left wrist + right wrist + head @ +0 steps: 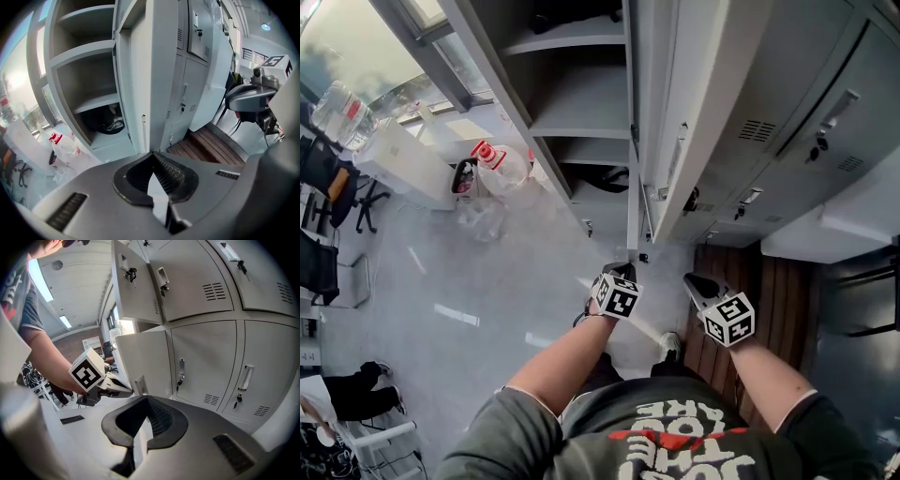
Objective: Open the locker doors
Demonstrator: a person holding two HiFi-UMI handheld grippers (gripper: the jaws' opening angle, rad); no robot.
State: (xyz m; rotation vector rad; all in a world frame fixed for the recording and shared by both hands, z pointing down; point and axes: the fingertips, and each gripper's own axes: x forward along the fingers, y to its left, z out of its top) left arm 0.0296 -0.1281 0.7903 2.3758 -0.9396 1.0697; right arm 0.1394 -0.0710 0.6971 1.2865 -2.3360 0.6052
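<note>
A bank of grey lockers fills the top of the head view. One tall locker [572,112] stands open with bare shelves, and its door [694,122] swings out towards me. Further right the doors [825,103] are closed, each with a handle and key. My left gripper [623,270] hovers just below the open door's bottom edge, shut with nothing in it. My right gripper [692,279] is beside it, also shut and empty. In the left gripper view the shut left gripper [152,154] points at the door's edge [140,70]. The right gripper [146,398] faces closed lower doors [206,362].
A clear bag of plastic bottles [492,164] lies on the floor left of the open locker, next to a white box [403,159]. Office chairs [328,187] stand at far left. A dark item [110,124] rests on the locker's bottom shelf. Wooden slats [778,309] lie under the right lockers.
</note>
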